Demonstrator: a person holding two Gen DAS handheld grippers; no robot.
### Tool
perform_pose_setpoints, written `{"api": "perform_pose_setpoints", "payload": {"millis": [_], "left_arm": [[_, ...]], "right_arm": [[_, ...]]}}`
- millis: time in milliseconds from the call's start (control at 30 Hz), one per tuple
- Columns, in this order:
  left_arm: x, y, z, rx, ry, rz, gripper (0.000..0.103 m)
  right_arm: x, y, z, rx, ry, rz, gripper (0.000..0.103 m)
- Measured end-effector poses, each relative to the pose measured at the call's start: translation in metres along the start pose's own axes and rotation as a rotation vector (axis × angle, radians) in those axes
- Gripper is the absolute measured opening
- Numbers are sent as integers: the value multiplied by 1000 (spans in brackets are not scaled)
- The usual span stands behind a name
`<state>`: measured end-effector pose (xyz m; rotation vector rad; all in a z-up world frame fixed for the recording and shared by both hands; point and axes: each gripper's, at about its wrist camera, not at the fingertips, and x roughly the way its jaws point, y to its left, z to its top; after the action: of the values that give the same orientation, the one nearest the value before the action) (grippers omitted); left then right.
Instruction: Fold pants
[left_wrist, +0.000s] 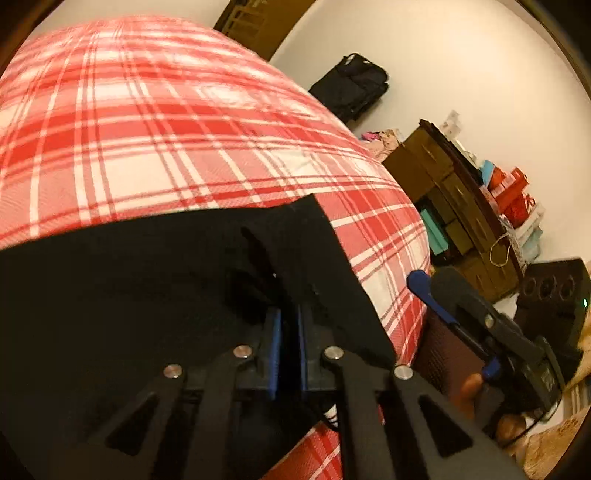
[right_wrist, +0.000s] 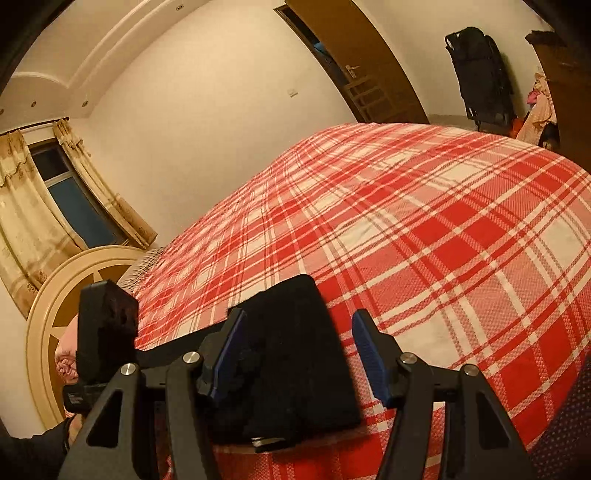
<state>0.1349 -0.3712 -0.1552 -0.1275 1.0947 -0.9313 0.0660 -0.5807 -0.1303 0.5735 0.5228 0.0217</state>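
We see black pants (left_wrist: 110, 295) lying on a bed (left_wrist: 147, 129) covered in red and white plaid, along its near edge. At the left, our left claw (left_wrist: 290, 325) is drawn narrow, its blue pads nearly together with black fabric of the pants bunched between them, so it grips the cloth near the pants' right end. From there the dark cloth spreads left along the near edge of the bed. Further right, in the left wrist view, the right claw (left_wrist: 436, 291) hangs just off the bed's near right corner, past the end of the pants.

In the right wrist view, the right claw (right_wrist: 299, 354) stands wide. The end of the pants (right_wrist: 291, 362) lies between its two blue pads; the left pad (right_wrist: 229, 354) sits close against the fabric and the right pad (right_wrist: 369, 354) stands clear of it. Beyond the bed's far edge a dark bag (right_wrist: 480, 74) leans by the wall.
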Motion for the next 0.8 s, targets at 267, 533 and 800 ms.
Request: {"api": "perform_pose_setpoints", "payload": {"millis": [267, 533, 800], "left_arm": [[-41, 10, 8, 0, -50, -21, 8], [-83, 40, 2, -33, -81, -24, 7], [-111, 63, -8, -57, -113, -17, 7]], "right_arm": [[3, 12, -3, -58, 6, 9, 61], [7, 26, -10, -106, 25, 28, 61], [13, 48, -21, -194, 56, 55, 61]]}}
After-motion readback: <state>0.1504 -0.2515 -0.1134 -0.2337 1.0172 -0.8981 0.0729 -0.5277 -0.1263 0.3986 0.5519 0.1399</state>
